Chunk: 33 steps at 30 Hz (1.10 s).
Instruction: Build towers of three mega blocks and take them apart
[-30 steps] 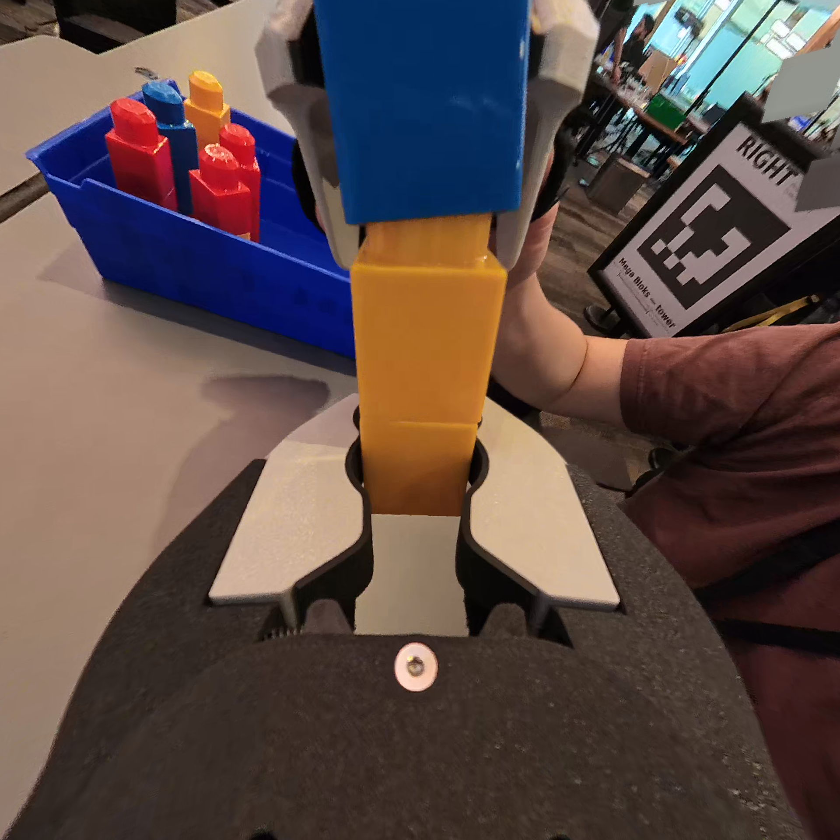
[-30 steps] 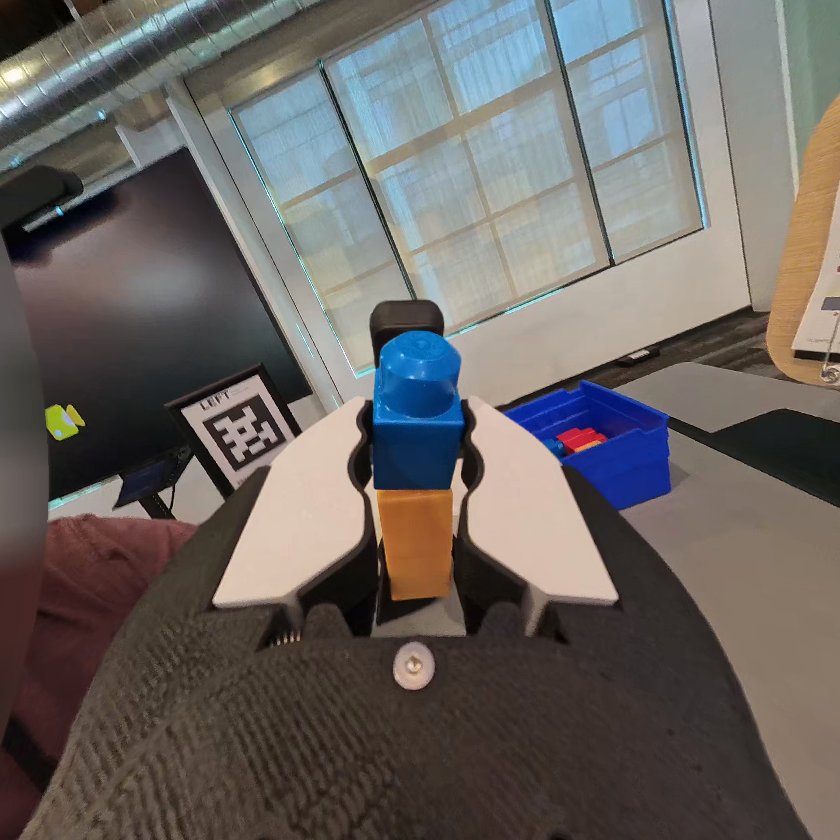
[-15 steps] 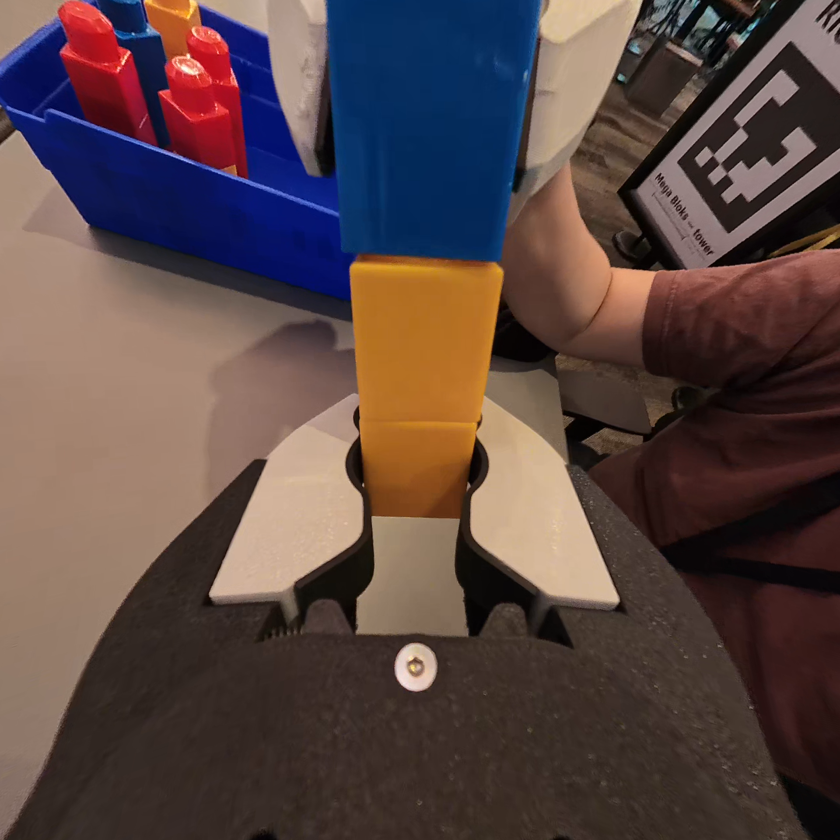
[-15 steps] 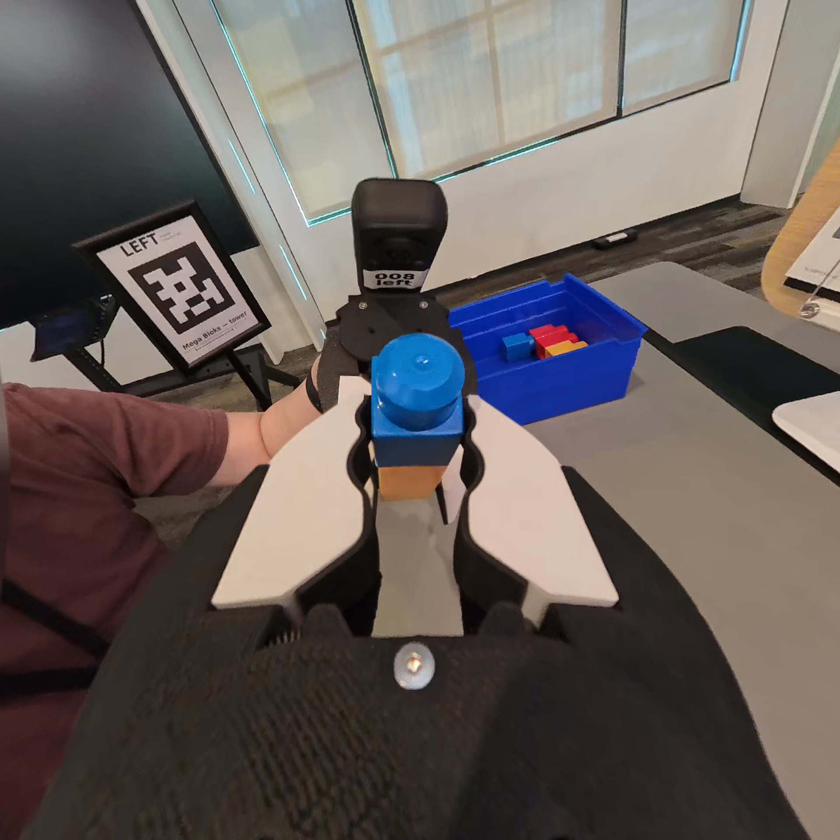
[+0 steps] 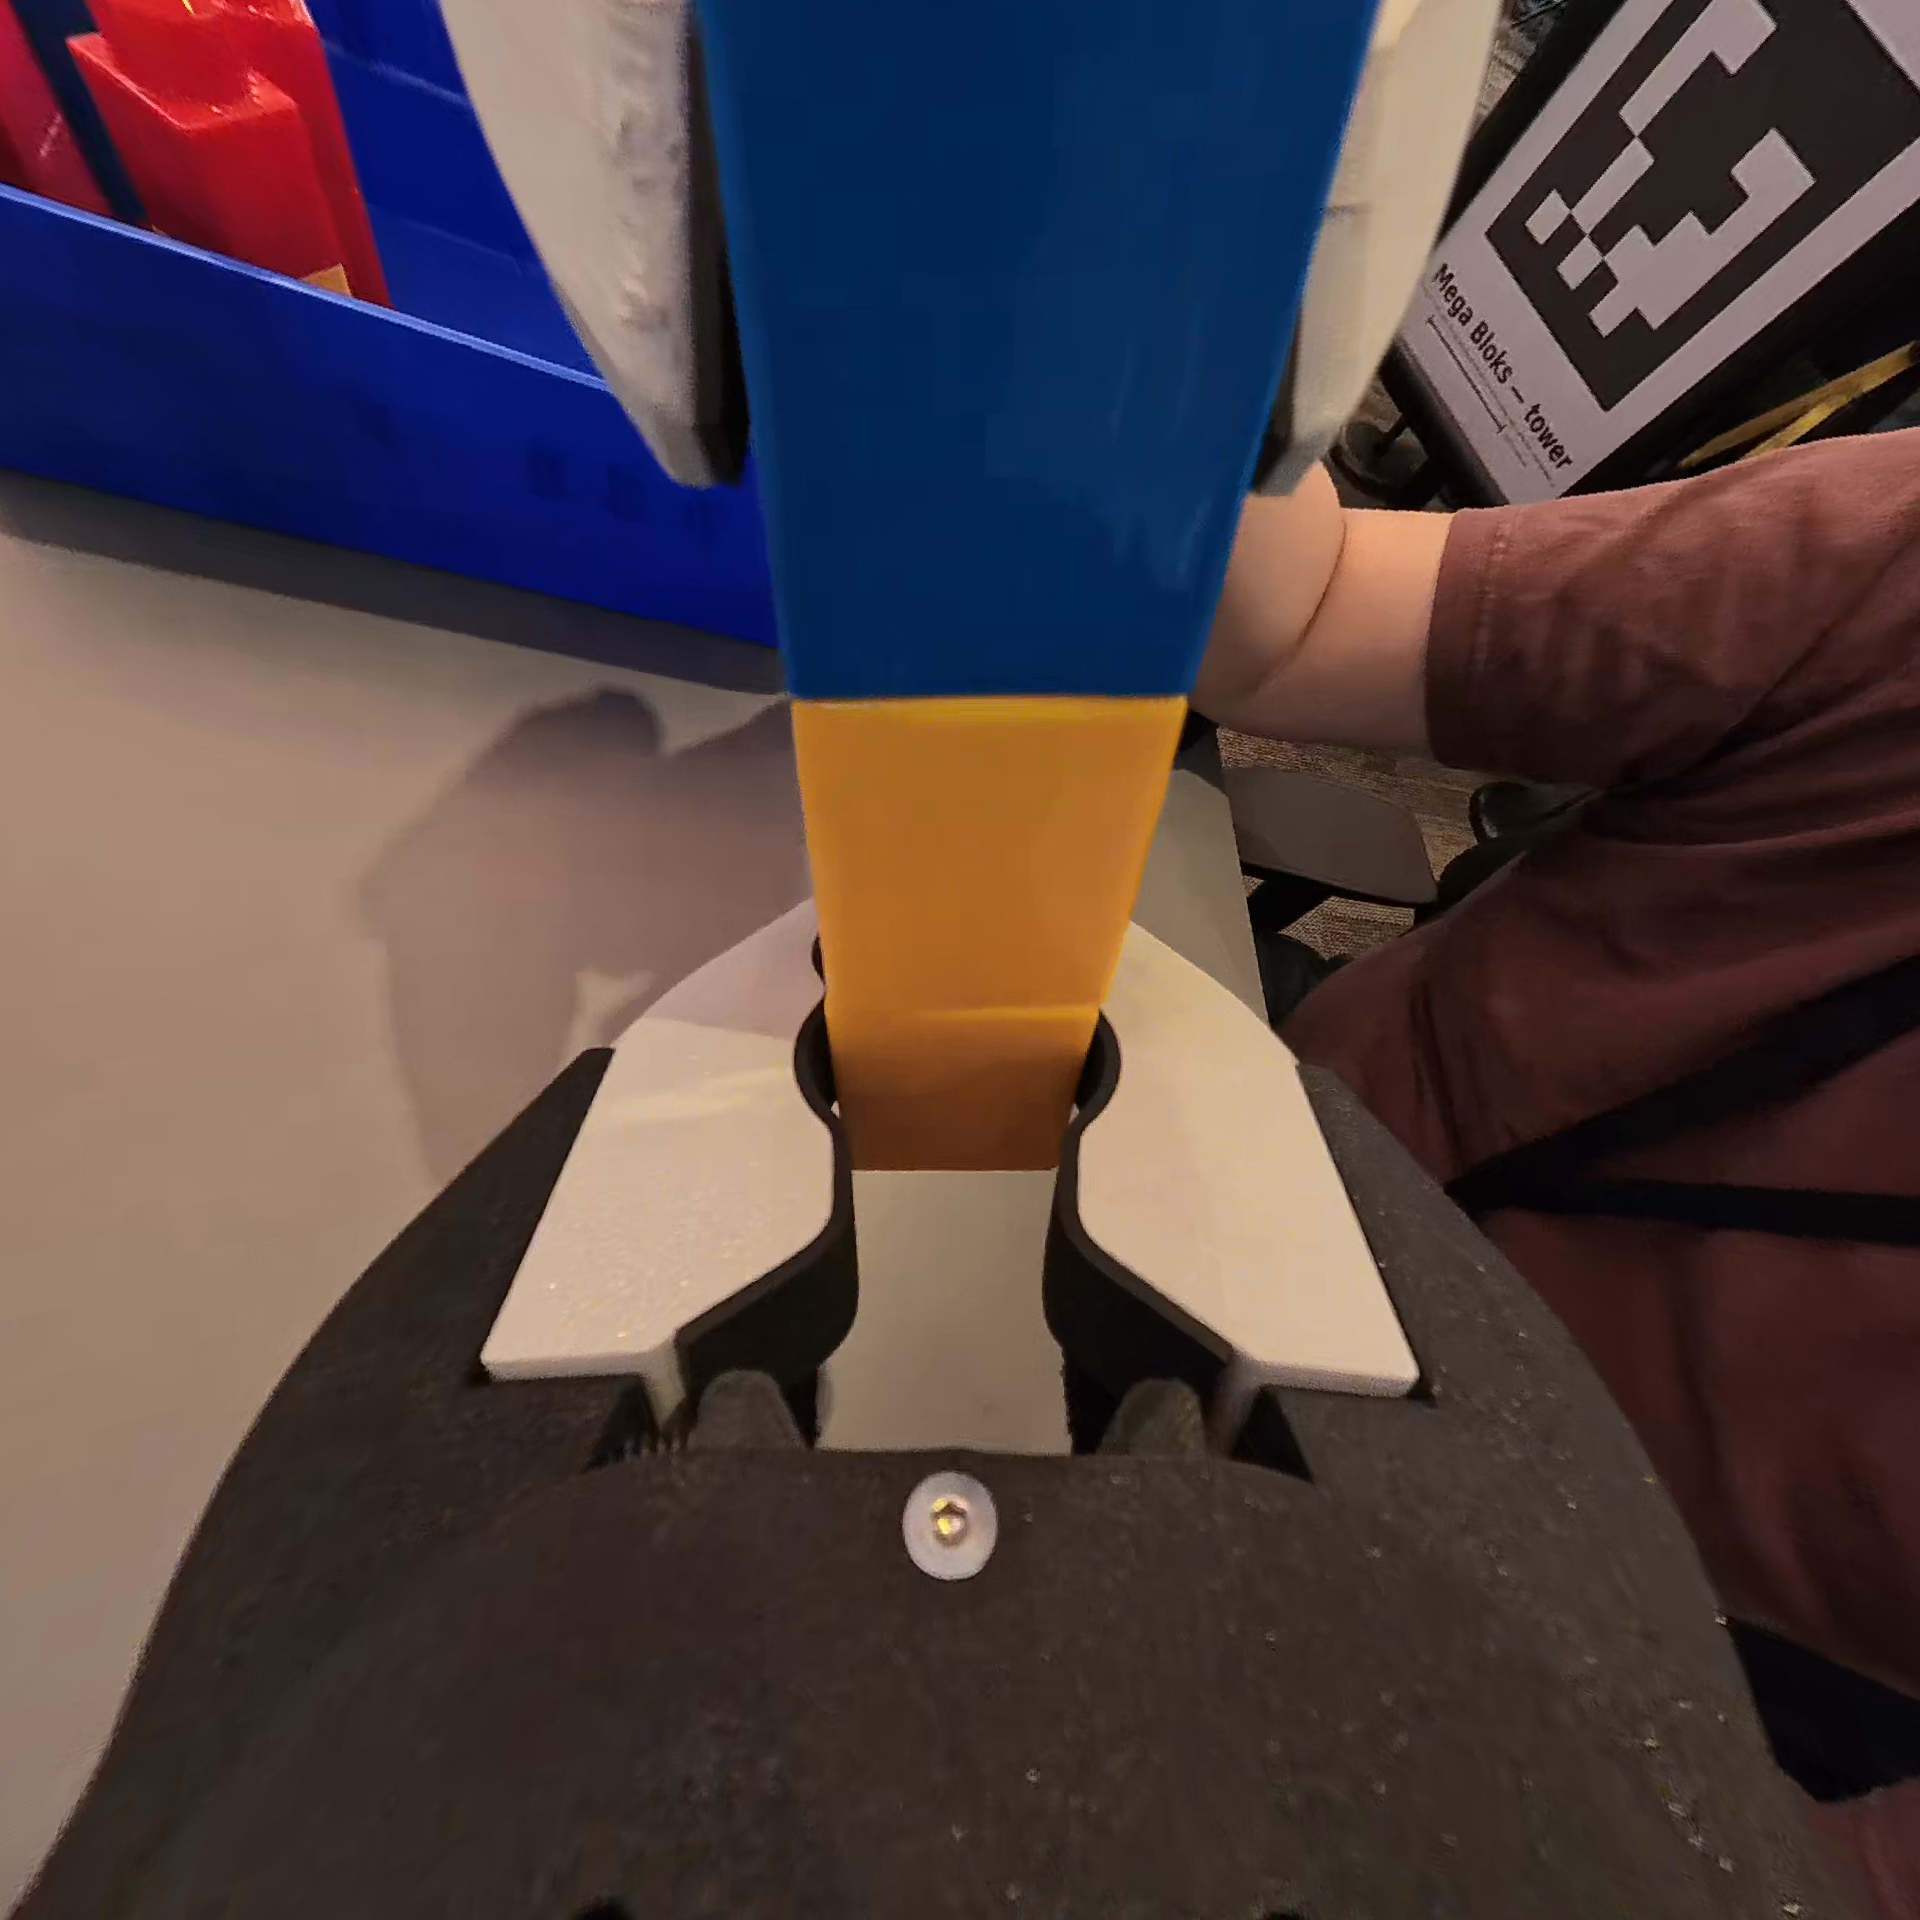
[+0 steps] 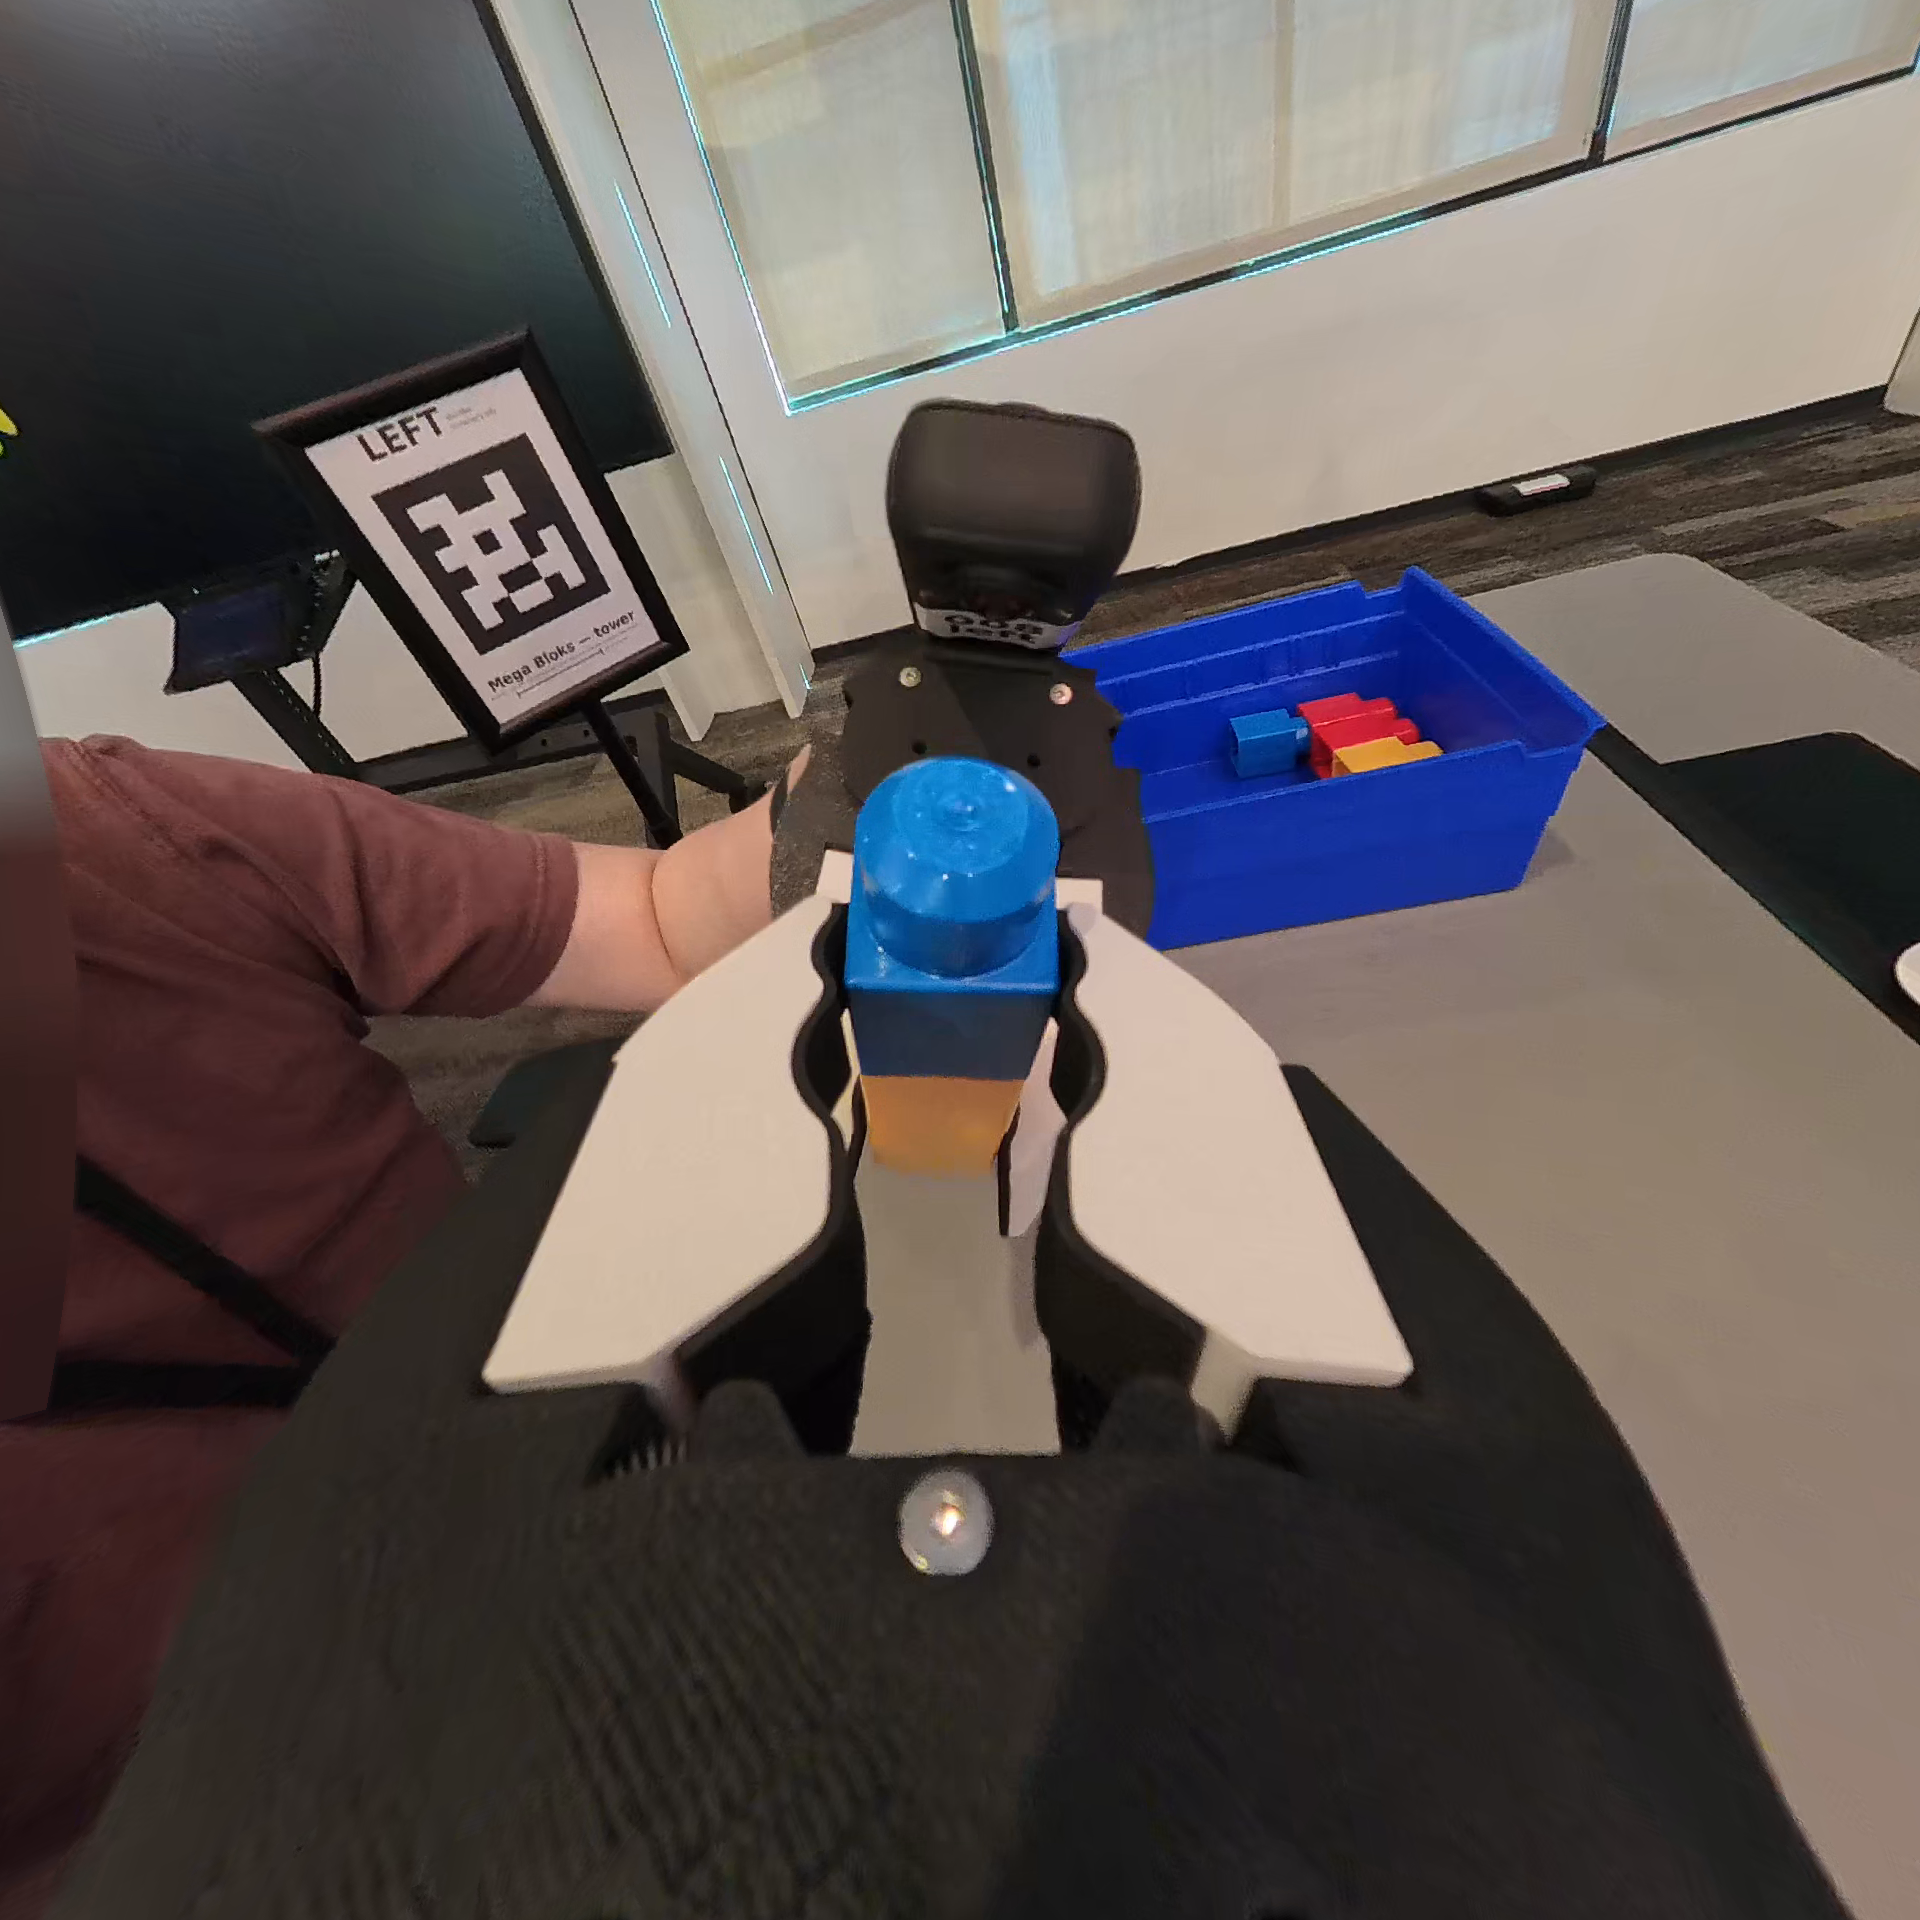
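Left gripper (image 5: 961, 1049) clamps yellow block (image 5: 977, 914) at tower's lower end, both pads pressed to its sides. Right gripper (image 6: 951, 997) pinches blue block (image 6: 951, 966) seated on top of yellow, stud up. Tower held in air over grey table (image 5: 208, 935), between both tools. Blue bin (image 6: 1351, 831) sits far on table, just beyond tower, with red blocks (image 5: 208, 156) and others inside. Person's maroon sleeve (image 5: 1662, 727) at right. Framed marker sign (image 6: 488, 540) stands beyond table.
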### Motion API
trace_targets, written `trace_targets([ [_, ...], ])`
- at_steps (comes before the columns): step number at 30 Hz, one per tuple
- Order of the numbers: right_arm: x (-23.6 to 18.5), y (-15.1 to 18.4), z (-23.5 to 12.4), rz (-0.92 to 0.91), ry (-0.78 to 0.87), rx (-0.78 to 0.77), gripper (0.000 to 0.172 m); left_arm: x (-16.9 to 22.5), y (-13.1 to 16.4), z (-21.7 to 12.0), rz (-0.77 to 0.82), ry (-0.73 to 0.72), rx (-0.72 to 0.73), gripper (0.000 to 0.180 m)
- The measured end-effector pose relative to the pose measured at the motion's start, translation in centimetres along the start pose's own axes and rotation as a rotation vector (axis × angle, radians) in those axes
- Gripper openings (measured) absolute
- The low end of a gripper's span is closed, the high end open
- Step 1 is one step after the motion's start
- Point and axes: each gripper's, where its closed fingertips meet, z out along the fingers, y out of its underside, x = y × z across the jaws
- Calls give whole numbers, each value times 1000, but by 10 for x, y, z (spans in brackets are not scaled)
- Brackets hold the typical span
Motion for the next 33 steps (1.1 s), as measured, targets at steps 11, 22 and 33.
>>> trace_targets([
  [11,8,-3,2,64,17,42,38,-4,-1,-7,-63,-23,2,40],
  [22,20,0,4,105,51,61,38,-15,0,-17,-105,-71,10,40],
  [33,24,0,7,130,72,68,38,-16,1,-20,-130,-73,10,40],
])
